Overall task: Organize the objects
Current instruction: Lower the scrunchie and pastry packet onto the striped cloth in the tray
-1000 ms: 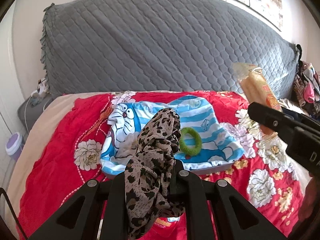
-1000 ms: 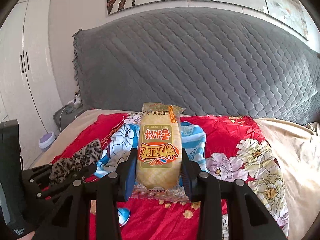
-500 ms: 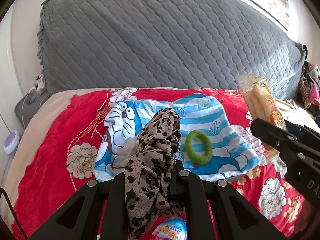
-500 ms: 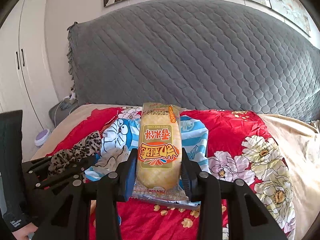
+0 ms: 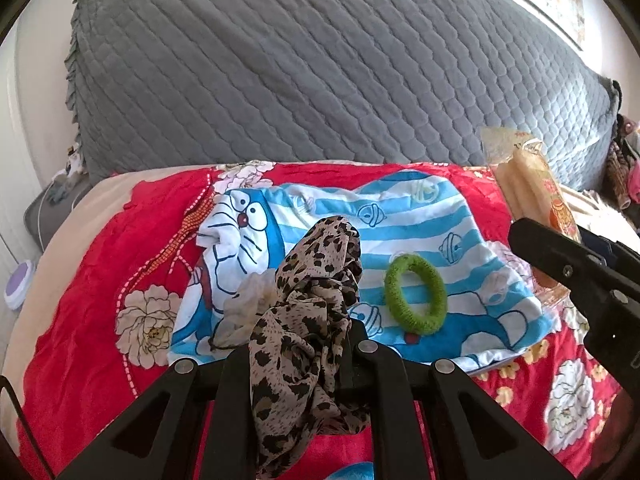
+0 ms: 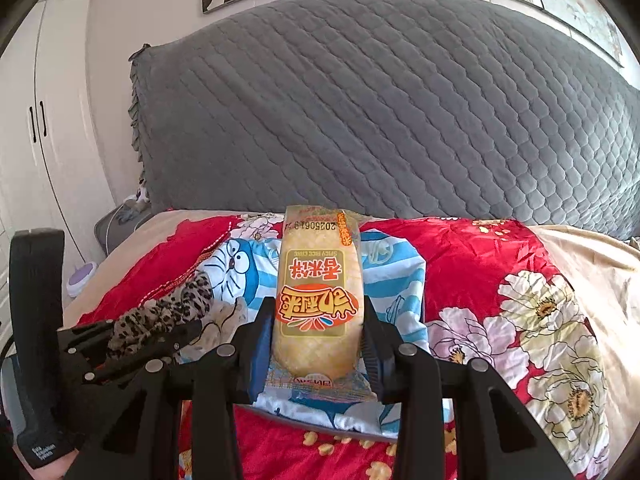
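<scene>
- Left gripper: jaws closed tight on a leopard-print scarf; the fabric bunches up between the fingers and hangs down below them; the gripper is held over the near edge of the blue-and-white striped cartoon cloth; in the right wrist view the same gripper shows at lower left with the scarf trailing out of it.
- Right gripper: jaws part-open and pressed on both sides of a rice cake packet; the packet stands lengthwise along the fingers, its printing upside down to the camera, sealed end pointing toward the headboard; in the left wrist view the packet projects beyond the black right gripper body at the right edge.
- Green hair tie: lying flat on the striped cartoon cloth, just right of the scarf, untouched by either gripper.
- Pale crumpled cloth: on the cartoon cloth, touching the left side of the scarf as seen.
- Cartoon cloth: spread on a red floral bedspread; grey quilted headboard behind.
- Small lilac-topped container: on the floor left of the bed.
</scene>
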A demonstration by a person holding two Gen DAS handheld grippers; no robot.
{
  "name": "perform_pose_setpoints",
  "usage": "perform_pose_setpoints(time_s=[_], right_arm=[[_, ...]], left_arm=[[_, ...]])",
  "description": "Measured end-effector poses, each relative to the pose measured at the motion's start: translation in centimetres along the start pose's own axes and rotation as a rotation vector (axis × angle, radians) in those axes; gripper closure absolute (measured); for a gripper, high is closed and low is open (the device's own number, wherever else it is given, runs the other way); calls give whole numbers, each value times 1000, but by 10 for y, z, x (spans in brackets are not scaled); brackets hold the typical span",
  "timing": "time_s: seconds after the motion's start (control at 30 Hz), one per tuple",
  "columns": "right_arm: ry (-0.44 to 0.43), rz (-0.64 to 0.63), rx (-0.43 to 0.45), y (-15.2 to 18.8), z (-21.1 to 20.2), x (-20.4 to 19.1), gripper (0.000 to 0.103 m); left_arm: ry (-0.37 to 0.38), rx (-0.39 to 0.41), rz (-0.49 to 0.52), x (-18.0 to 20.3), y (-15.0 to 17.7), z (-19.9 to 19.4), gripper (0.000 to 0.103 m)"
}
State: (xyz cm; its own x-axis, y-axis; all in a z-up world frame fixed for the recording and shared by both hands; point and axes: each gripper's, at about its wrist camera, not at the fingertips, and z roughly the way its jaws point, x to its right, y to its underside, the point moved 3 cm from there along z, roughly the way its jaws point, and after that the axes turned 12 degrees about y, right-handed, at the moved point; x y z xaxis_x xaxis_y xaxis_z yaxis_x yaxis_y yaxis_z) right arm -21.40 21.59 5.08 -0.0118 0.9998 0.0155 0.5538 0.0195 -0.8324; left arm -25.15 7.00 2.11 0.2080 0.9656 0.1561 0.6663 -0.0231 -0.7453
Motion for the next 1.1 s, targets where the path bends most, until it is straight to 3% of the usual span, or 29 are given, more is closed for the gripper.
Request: perform_pose_setpoints(time_s=[0.27,0.63,1.1], right_arm=[[18,19,5,2,22,-1,64],[-10,25,-15,14,53,-2,64],[39,-1,-29,17,81,5,64]], left_arm=[[-3,-2,22,0,-5,22,91],[-5,-28,-23,-13,-12,57,91],[-7,-66,-7,-9,-17,83,91]])
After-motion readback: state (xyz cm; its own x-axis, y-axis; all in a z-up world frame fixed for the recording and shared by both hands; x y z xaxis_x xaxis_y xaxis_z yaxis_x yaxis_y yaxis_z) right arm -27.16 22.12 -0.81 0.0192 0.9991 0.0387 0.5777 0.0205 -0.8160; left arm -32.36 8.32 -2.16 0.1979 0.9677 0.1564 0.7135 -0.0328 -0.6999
